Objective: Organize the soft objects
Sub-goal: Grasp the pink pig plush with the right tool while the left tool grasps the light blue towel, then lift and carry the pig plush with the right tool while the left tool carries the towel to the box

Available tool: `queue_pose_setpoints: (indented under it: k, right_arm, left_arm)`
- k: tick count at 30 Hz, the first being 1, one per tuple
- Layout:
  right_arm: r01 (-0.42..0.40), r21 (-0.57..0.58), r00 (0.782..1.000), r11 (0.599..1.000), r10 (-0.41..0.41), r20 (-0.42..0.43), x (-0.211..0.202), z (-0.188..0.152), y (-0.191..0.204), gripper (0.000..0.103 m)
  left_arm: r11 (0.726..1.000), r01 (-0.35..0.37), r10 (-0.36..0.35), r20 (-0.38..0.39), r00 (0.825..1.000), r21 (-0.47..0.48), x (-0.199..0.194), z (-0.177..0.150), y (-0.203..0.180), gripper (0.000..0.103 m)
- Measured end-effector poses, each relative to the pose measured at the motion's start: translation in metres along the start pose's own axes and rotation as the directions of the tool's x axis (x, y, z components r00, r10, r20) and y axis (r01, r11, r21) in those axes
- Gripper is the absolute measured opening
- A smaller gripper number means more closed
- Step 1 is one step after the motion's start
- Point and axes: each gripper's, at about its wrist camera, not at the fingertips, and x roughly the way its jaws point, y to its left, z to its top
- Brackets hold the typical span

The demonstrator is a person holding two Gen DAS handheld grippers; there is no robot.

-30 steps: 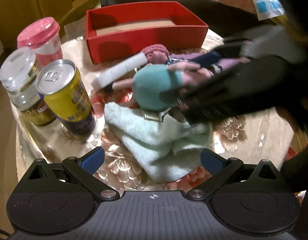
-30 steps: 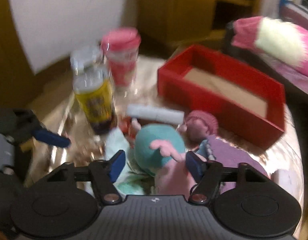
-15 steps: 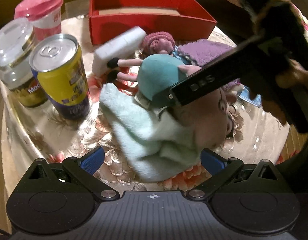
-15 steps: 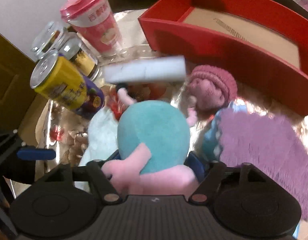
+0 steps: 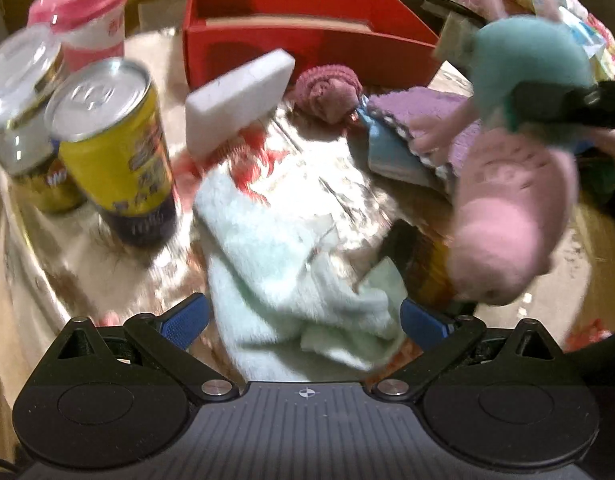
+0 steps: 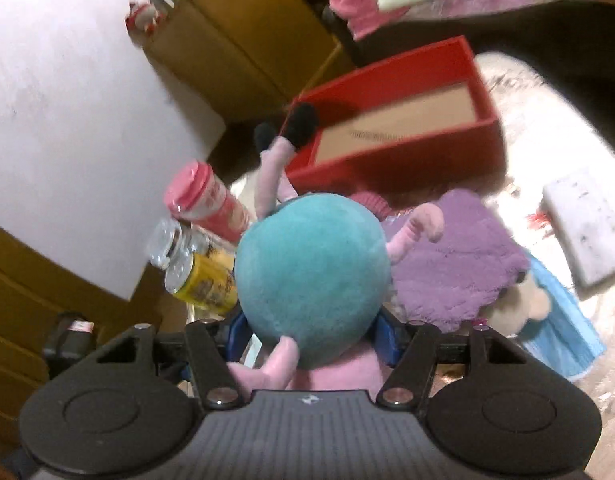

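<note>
Teal-and-pink plush toy (image 6: 311, 280) is now hanging clear of the desk (image 5: 347, 184), clamped in the right tool (image 6: 309, 336), heading boxward; left tool (image 5: 303, 316) is gaping empty.

Quick count of what's on the desk (image 5: 267, 184): one red box (image 5: 307, 32) at the far edge, one white foam block (image 5: 237, 100) just in front of it, and one pink knitted roll (image 5: 327, 92). One mint green towel (image 5: 291, 272) at the near edge, one purple fuzzy cloth (image 5: 423, 108). Three drink containers at the left edge: one yellow can (image 5: 115, 152), one clear-lidded jar (image 5: 21, 120), one pink-lidded cup (image 5: 87, 20). Plus one pink-and-teal plush toy (image 6: 311, 276), up off the desk.
</note>
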Motion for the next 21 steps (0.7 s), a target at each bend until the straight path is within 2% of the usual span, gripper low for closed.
queue_pose_setpoints:
  k: [2, 5, 8, 10, 12, 14, 16, 17, 18, 21]
  right_arm:
    - [0.007, -0.013, 0.999, 1.0, -0.007, 0.035, -0.008, 0.001, 0.005, 0.032]
    - [-0.016, 0.024, 0.998, 1.0, 0.015, 0.06, -0.011, 0.003, -0.001, 0.032]
    - [-0.011, 0.037, 0.998, 0.999, 0.008, 0.064, -0.012, 0.005, -0.006, 0.032]
    - [-0.018, 0.049, 0.998, 0.999, 0.015, 0.061, -0.01, 0.002, -0.009, 0.032]
    - [-0.03, 0.067, 0.998, 0.997, 0.026, 0.056, -0.015, 0.003, -0.013, 0.033]
    - [-0.029, 0.082, 0.998, 0.996, 0.024, 0.053, -0.012, 0.004, -0.017, 0.033]
    - [-0.022, 0.083, 0.998, 0.996, 0.017, 0.053, -0.012, 0.005, -0.018, 0.033]
    - [-0.019, 0.082, 0.998, 0.996, 0.014, 0.055, -0.013, 0.005, -0.019, 0.033]
    - [-0.018, 0.08, 0.998, 0.997, 0.013, 0.057, -0.013, 0.005, -0.018, 0.033]
    - [-0.023, 0.084, 0.998, 0.996, 0.018, 0.059, -0.013, 0.005, -0.018, 0.033]
  left_arm:
    - [0.998, -0.041, 0.041, 0.008, 0.999, 0.04, 0.008, 0.002, -0.011, 0.096]
    - [0.996, -0.046, 0.048, -0.022, 0.999, 0.081, 0.022, 0.004, -0.021, 0.095]
    - [0.998, -0.033, 0.037, -0.072, 0.997, 0.053, 0.032, 0.004, -0.018, 0.086]
    - [1.0, -0.011, 0.012, -0.068, 0.998, 0.011, 0.029, 0.0, -0.01, 0.083]
    - [1.0, -0.016, 0.015, -0.046, 0.999, -0.013, 0.023, -0.005, -0.004, 0.061]
    - [0.999, -0.026, 0.025, -0.044, 0.999, -0.031, 0.018, -0.008, 0.001, 0.047]
    - [0.999, -0.019, 0.016, -0.053, 0.998, -0.051, 0.016, -0.008, 0.005, 0.039]
    - [0.998, -0.011, 0.008, -0.056, 0.998, -0.06, 0.014, -0.009, 0.006, 0.03]
    - [0.998, -0.004, 0.0, -0.056, 0.998, -0.06, 0.011, -0.01, 0.006, 0.025]
    - [0.998, 0.014, -0.016, -0.037, 0.999, -0.057, 0.0, -0.01, 0.003, 0.024]
